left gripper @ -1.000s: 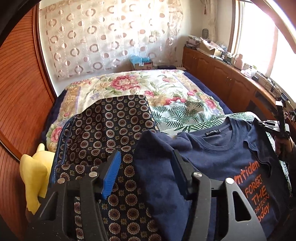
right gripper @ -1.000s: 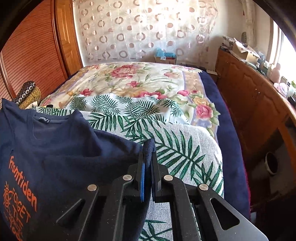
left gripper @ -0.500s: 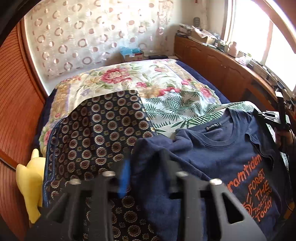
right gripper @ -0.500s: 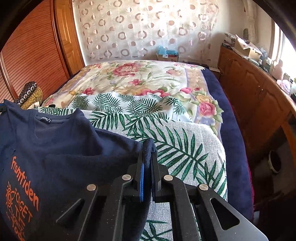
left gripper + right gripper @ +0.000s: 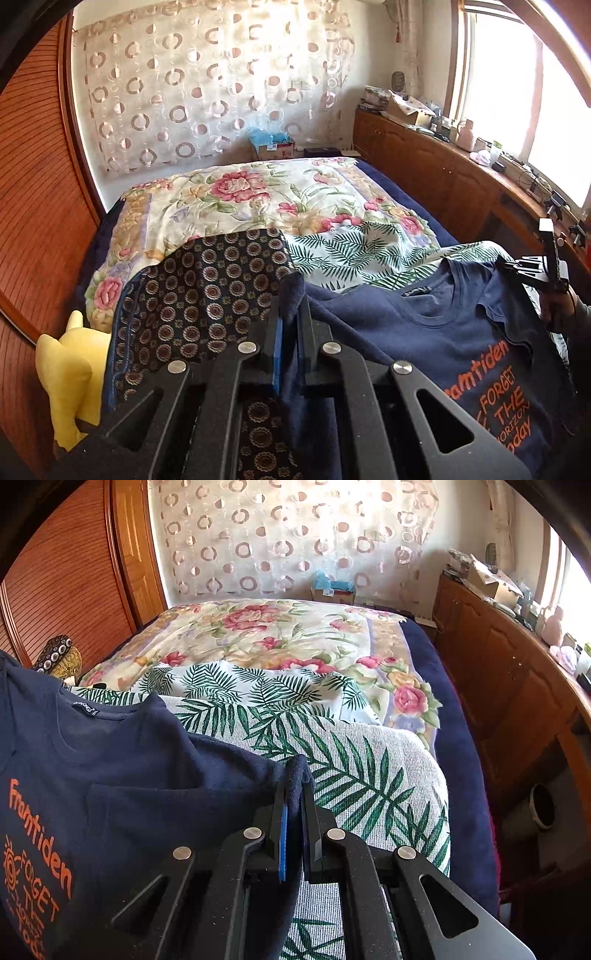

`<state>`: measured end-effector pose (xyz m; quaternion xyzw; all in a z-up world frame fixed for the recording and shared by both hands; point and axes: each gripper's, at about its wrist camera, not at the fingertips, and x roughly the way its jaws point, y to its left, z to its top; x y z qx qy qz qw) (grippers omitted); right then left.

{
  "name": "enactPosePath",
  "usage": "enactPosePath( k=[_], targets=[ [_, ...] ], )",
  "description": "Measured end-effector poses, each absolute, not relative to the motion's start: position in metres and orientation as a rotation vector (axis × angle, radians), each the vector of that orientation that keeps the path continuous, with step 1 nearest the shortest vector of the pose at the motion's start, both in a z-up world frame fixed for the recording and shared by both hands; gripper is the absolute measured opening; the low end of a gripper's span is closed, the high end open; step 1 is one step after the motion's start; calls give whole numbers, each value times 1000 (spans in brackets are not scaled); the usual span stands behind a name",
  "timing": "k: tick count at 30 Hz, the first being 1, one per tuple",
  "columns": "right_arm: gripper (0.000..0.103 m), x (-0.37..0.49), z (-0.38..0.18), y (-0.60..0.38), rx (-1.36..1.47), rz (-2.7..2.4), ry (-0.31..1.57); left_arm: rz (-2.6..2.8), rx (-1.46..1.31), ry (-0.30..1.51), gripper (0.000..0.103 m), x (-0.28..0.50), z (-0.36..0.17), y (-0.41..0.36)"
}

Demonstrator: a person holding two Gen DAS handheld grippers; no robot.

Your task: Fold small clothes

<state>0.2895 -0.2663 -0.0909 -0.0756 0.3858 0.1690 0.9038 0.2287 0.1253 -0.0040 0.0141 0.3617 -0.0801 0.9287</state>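
A navy T-shirt (image 5: 436,332) with orange lettering lies front up across the near end of the bed, its collar toward the far side. My left gripper (image 5: 291,306) is shut on the shirt's left sleeve edge. My right gripper (image 5: 295,794) is shut on the shirt's right sleeve edge; the shirt (image 5: 110,794) fills the left of the right wrist view. The right gripper also shows at the right edge of the left wrist view (image 5: 543,269).
The bed carries a floral cover (image 5: 258,199), a palm-leaf cloth (image 5: 351,768) and a dark medallion-print cloth (image 5: 207,288). A yellow soft toy (image 5: 70,373) sits at the bed's left. Wooden cabinets (image 5: 517,686) line the right wall.
My left gripper has closed from open onto the shirt's left sleeve edge and lifted it. My right gripper kept its hold and rose slightly.
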Motion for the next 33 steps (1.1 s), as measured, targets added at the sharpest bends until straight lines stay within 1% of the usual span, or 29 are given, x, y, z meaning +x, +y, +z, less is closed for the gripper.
enactPosePath(
  k=[12,30,31,33],
  targets=[
    [5,290,-92,-267,-158,350,798,-212,46,724,7,208,-7,101],
    [6,288,-88,-265,-123,334,821,-243,68,692,7,173,1,72],
    [5,285,-86,-264,-121,339,817,-247,68,689,7,170,2,71],
    [4,275,-80,-261,-120,353,749,-253,70,683,7,164,3,68]
  ],
)
